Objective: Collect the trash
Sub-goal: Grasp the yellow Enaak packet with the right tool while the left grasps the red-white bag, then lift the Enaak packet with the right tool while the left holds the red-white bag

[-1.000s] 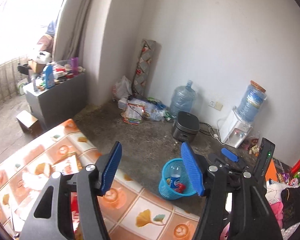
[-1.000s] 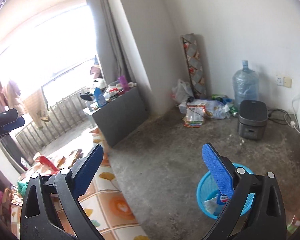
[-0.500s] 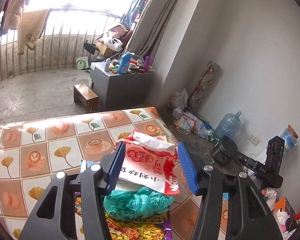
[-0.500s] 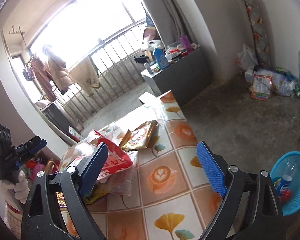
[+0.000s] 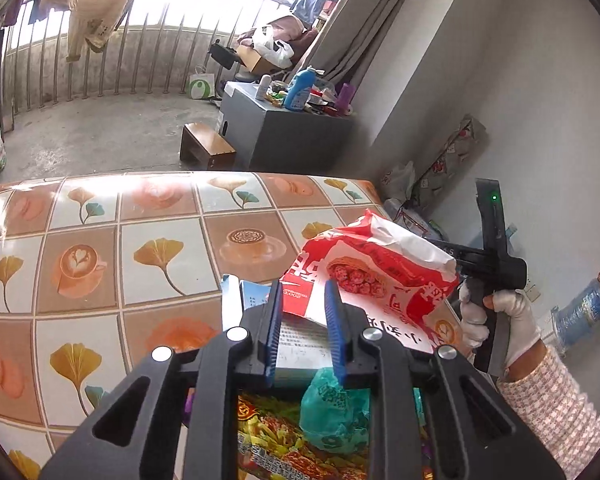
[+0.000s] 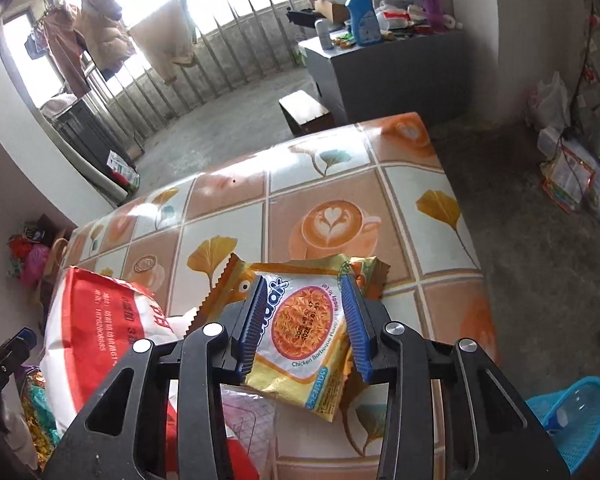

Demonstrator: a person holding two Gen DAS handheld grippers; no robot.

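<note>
Trash heap on the table, seen from both wrists. A yellow noodle packet lies flat near the table's near edge, its serrated end overlapping a large red-and-white bag to its left. The right tool stands over the noodle packet with one blue pad at each side of it; its jaws have just been closing and are now partly closed, the packet between them, but whether the pads already press on it cannot be told.

In the left wrist view the same red-and-white bag rises crumpled above a white printed sheet. A teal plastic bag and a yellow-red snack wrapper lie nearer the camera, under the tool's body. The left tool has also just been closing; its jaws stand narrow, with the white sheet and the lower edge of the red bag in the gap. Contact by the pads cannot be made out.

To the right, a gloved hand holds the handle of the right tool. Beyond the table's edge a blue basket sits on the concrete floor. A grey cabinet loaded with bottles stands farther off beside a small wooden stool.
</note>
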